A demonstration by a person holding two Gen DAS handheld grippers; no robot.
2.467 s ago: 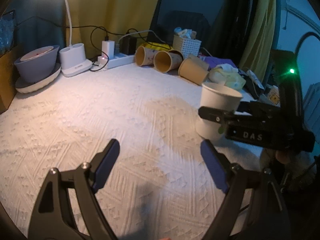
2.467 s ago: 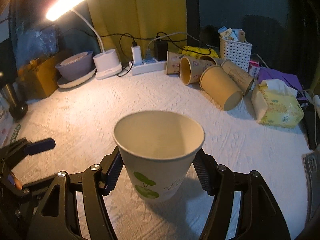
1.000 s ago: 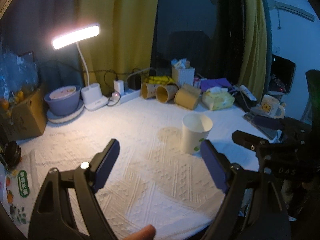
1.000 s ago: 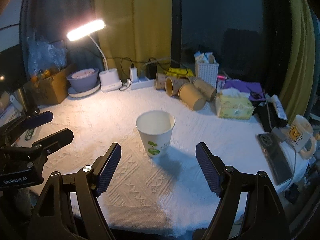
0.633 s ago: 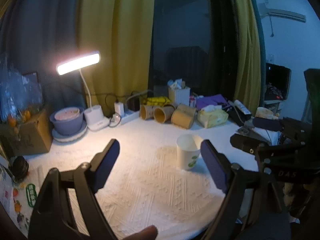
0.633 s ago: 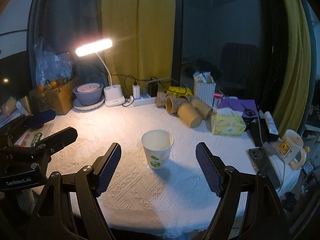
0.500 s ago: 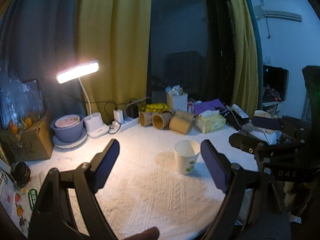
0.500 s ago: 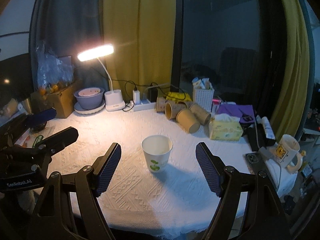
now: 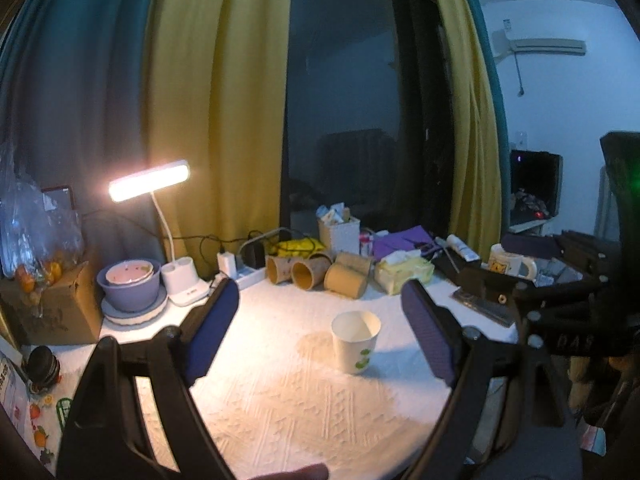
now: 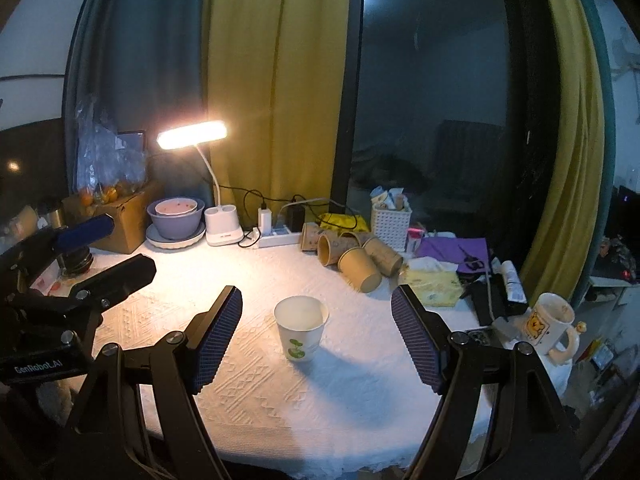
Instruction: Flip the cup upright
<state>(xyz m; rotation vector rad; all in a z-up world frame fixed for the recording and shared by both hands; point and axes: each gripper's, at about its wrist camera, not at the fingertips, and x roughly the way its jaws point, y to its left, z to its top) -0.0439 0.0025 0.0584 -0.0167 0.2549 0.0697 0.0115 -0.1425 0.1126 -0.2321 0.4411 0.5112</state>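
Both grippers are sitting farther back and higher than they were half a second ago, so the white paper cup (image 10: 301,334) is looking smaller in each view. It is standing upright, mouth up, on the white embossed tablecloth (image 10: 256,384), well clear of every finger, with a green leaf print showing on its side. The right gripper (image 10: 317,338) is hanging over the near edge of the table with its jaws spread wide and nothing between them. The left gripper (image 9: 320,334) is likewise standing spread and empty; from its own camera the cup (image 9: 355,341) is appearing between the two blue pads.

Part of the left gripper's body is showing at the left edge of the right view, its lettering too small to read with certainty. A fingertip is poking in at the bottom edge of the left view, mostly cut off. At the back, brown paper cups (image 10: 352,264) are lying on their sides beside a white basket (image 10: 391,222), whose contents are hard to make out. A desk lamp (image 10: 192,135) is glowing over a purple bowl (image 10: 175,218), and a mug (image 10: 554,330) with a cartoon print is standing at the right.
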